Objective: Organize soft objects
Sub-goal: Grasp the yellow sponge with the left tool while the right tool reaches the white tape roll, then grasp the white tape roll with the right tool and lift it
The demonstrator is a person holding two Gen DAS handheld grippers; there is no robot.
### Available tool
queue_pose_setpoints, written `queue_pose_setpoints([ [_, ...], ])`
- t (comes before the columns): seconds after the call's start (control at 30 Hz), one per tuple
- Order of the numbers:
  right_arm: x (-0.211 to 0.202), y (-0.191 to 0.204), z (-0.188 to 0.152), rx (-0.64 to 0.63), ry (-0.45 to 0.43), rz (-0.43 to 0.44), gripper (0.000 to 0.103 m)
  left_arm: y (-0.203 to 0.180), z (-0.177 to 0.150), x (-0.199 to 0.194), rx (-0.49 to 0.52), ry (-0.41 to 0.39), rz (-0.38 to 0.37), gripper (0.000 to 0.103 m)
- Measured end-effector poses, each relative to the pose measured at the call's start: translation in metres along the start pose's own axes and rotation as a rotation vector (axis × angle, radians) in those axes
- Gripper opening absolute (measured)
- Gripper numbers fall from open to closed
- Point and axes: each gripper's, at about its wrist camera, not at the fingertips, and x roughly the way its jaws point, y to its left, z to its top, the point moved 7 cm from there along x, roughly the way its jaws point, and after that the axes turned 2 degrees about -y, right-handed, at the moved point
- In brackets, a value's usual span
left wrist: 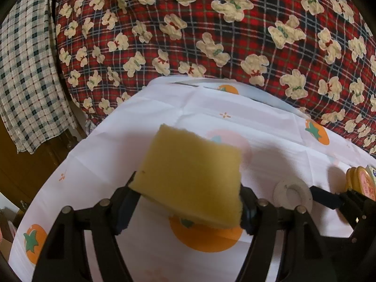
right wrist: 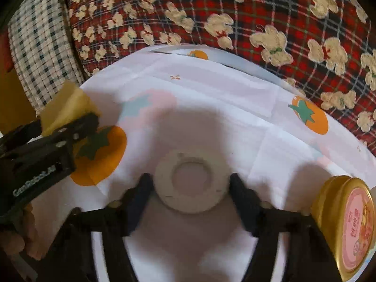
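Place: a home, likely a bedroom or living corner.
Far: red plaid bear-print quilt [left wrist: 211,35], heaped.
Far left: checked cloth [left wrist: 25,70], hanging.
Near: table under persimmon-print tablecloth [left wrist: 117,141].
Near right: gold-lidded tin [right wrist: 350,225].

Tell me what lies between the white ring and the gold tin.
Only bare tablecloth lies between the white ring and the gold tin, apart from the right gripper's finger; the right wrist view shows it.

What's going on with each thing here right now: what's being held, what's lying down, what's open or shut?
Sponge: held off the cloth, tilted, in the left gripper.
Left gripper: shut on the sponge.
Ring: lying flat on the tablecloth, between the right gripper's fingers.
Right gripper: open around the ring; contact cannot be told.
Tin: lid on, tipped on its side.
Tablecloth: spread out, creased.
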Motion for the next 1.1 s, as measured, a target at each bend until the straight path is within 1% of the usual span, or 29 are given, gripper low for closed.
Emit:
queue_pose_setpoints([
  [0.1,-0.009,0.005,0.002,-0.023,-0.041,0.015,0.066,-0.001,0.001,-0.004,0.004,-0.019,-0.006,0.072],
  [0.17,-0.022,0.009,0.004,-0.042,-0.102,0.019,0.066,-0.002,0.002,-0.007,0.005,-0.033,-0.013,0.072],
  [0.23,-0.039,0.016,0.005,-0.062,-0.181,0.039,0.066,-0.003,0.003,-0.01,0.004,-0.047,-0.021,0.072],
  [0.3,-0.05,0.018,0.004,-0.058,-0.22,0.053,0.066,-0.003,0.004,-0.013,0.004,-0.063,-0.026,0.072],
  [0.37,-0.061,0.019,-0.001,-0.038,-0.253,0.088,0.066,-0.002,0.004,-0.016,0.0,-0.078,-0.027,0.072],
  [0.47,-0.074,0.021,-0.007,-0.032,-0.278,0.108,0.066,0.0,0.005,-0.02,-0.016,-0.098,-0.036,0.072],
  [0.53,-0.082,0.021,-0.015,-0.029,-0.278,0.113,0.066,0.001,0.005,-0.023,-0.022,-0.11,-0.041,0.072],
  [0.63,-0.092,0.015,-0.03,-0.012,-0.272,0.106,0.066,-0.002,0.003,-0.032,-0.028,-0.14,-0.042,0.072],
  [0.7,-0.101,0.006,-0.04,0.008,-0.276,0.096,0.066,-0.006,-0.002,-0.038,-0.043,-0.142,-0.066,0.072],
  [0.77,-0.111,-0.004,-0.049,0.025,-0.284,0.084,0.066,-0.014,-0.01,-0.044,-0.055,-0.127,-0.105,0.072],
  [0.83,-0.121,-0.013,-0.059,0.036,-0.292,0.075,0.066,-0.028,-0.019,-0.053,-0.044,-0.123,-0.135,0.072],
  [1.0,-0.148,-0.039,-0.084,0.077,-0.325,0.041,0.066,-0.06,-0.035,-0.084,-0.002,-0.157,-0.171,0.072],
  [1.1,-0.162,-0.052,-0.094,0.088,-0.345,0.013,0.066,-0.082,-0.046,-0.101,0.016,-0.165,-0.207,0.072],
])
